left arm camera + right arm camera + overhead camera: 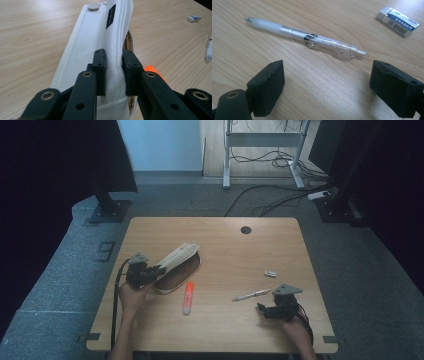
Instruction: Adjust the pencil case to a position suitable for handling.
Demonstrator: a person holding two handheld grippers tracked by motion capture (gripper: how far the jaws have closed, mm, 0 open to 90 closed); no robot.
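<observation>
One white pouch (176,263) lies at the worktop's (225,330) nine o'clock, its flap pinched by the left gripper's (114,72) fingers. One marker (188,297), one pen (251,295), one eraser (270,273). Right gripper (325,90) at five o'clock, fingers spread, holding nothing.

High view: above the near edge, facing forward and down over the whole table (215,227)
Left gripper view: close along its jaws, pencil case (95,50) ahead
Right gripper view: low, close; pen (307,37) shared with high view
</observation>
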